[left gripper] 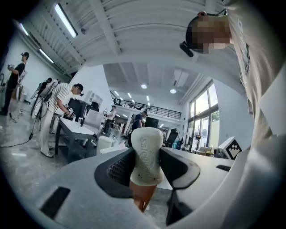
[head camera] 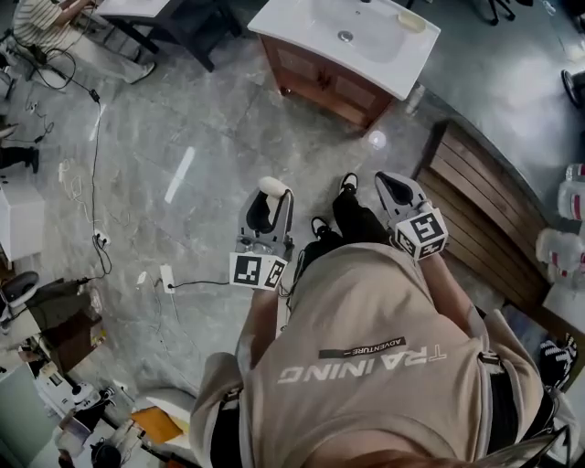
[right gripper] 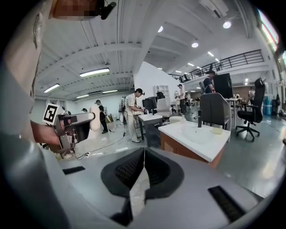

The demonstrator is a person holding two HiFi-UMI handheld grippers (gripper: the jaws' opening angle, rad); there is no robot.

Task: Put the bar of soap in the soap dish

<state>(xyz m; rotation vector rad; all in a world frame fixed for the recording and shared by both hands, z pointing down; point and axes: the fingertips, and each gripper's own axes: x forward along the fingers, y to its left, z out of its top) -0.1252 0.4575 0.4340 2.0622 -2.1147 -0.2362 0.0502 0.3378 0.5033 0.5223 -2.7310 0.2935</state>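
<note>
Soap bar (left gripper: 146,154) pinched upright btwn left gripper (left gripper: 147,166) fingers (left gripper: 119,170).

You carry two grippers, the left gripper (head camera: 271,199) and the right gripper (head camera: 395,187). Each bears one marker cube, so two in all: the left marker cube (head camera: 258,271) and the right marker cube (head camera: 420,232). You have one bar of soap (left gripper: 146,154). Ahead of you there is one washstand (head camera: 294,27), with one tap (right gripper: 199,120) and one soap dish (head camera: 411,20). Two black shoes (head camera: 319,226) show below you. You can count one slatted wooden platform (head camera: 475,210), one power strip (head camera: 167,277) and one black office chair (right gripper: 252,107). In the left gripper view at least four other people (left gripper: 62,107) stand about. The smaller, farther figures are too small for you to count surely.
</note>
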